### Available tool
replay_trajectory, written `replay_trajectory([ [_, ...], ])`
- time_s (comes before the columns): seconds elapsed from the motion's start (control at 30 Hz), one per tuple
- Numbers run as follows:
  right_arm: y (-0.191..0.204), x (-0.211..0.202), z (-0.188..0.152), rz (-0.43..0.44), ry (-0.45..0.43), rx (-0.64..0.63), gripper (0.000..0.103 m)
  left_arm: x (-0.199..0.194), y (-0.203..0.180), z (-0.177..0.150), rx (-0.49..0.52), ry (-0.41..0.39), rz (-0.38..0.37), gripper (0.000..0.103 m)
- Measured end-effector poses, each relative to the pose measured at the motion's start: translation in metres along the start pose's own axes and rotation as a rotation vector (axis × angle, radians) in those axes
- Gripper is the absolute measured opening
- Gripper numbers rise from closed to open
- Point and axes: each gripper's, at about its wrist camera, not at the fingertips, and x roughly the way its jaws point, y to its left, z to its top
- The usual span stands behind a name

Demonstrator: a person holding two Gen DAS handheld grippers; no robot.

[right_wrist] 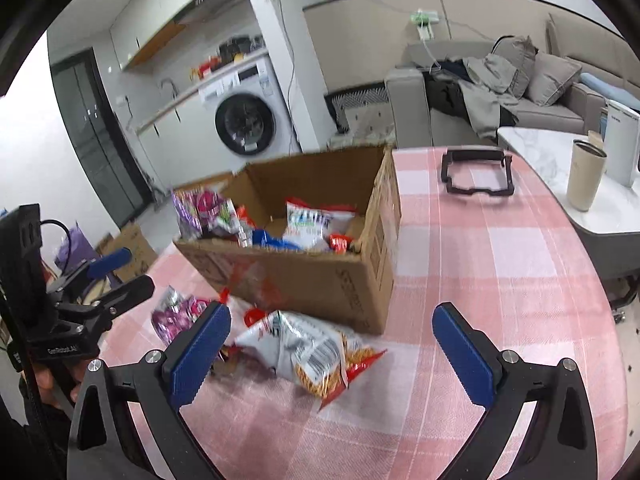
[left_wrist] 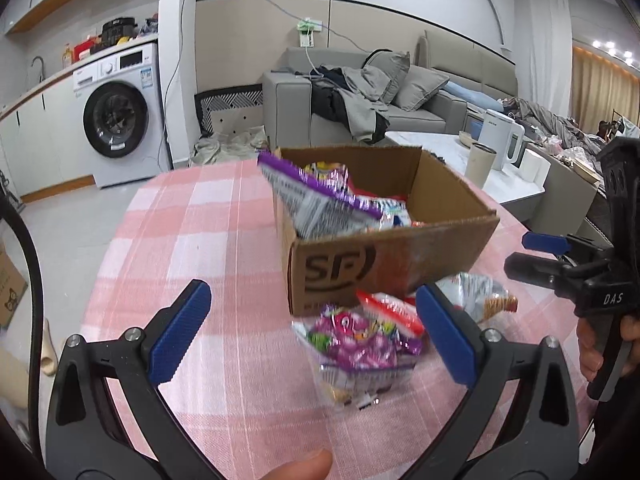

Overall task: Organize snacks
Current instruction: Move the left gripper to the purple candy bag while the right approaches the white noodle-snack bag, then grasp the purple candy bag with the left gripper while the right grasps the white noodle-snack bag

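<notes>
A brown cardboard box (left_wrist: pixel 392 256) (right_wrist: pixel 320 280) stands on the pink checked tablecloth and holds several snack packets, one purple-edged packet (left_wrist: pixel 316 196) leaning on its left rim. In front of it lie a purple candy bag (left_wrist: pixel 356 344) (right_wrist: pixel 176 316) and a white and red snack bag (right_wrist: pixel 308 352) (left_wrist: pixel 476 296). My left gripper (left_wrist: pixel 316 336) is open, its jaws on either side of the candy bag, a little above the cloth. My right gripper (right_wrist: pixel 332 348) is open and empty, with the white and red bag between its jaws.
A black plastic frame (right_wrist: pixel 476 176) lies on the table (right_wrist: pixel 500 280) behind the box. A beige tumbler (right_wrist: pixel 584 176) and a white kettle (right_wrist: pixel 622 144) stand on the low marble table to the right. A sofa and a washing machine are farther back.
</notes>
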Motion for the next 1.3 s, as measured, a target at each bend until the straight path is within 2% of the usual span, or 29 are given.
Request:
replay_trajectory([
  [0.2, 0.003, 0.008, -0.005, -0.003, 0.014, -0.004, 0.103, 0.007, -0.005, -0.015, -0.004, 0.028, 0.003, 0.102],
  [0.43, -0.005, 0.023, -0.010, -0.085, 0.037, 0.025, 0.103, 0.020, -0.014, -0.023, -0.006, 0.073, -0.003, 0.102],
  [0.57, -0.008, 0.032, -0.012, -0.083, 0.076, 0.030, 0.103, 0.027, -0.016, -0.024, 0.004, 0.093, -0.015, 0.102],
  [0.77, -0.003, 0.043, -0.019, -0.076, 0.129, -0.036, 0.103, 0.032, -0.018, -0.027, 0.015, 0.120, -0.030, 0.102],
  [1.0, 0.001, 0.052, -0.024, -0.066, 0.158, -0.050, 0.103, 0.042, -0.019, -0.036, 0.022, 0.158, -0.032, 0.102],
  [1.13, 0.009, 0.055, -0.026, -0.023, 0.160, -0.062, 0.103, 0.045, -0.016, -0.037, 0.014, 0.158, -0.029, 0.102],
  [1.3, 0.016, 0.063, -0.028, -0.009, 0.161, -0.046, 0.103, 0.053, -0.013, -0.040, 0.005, 0.170, -0.013, 0.102],
])
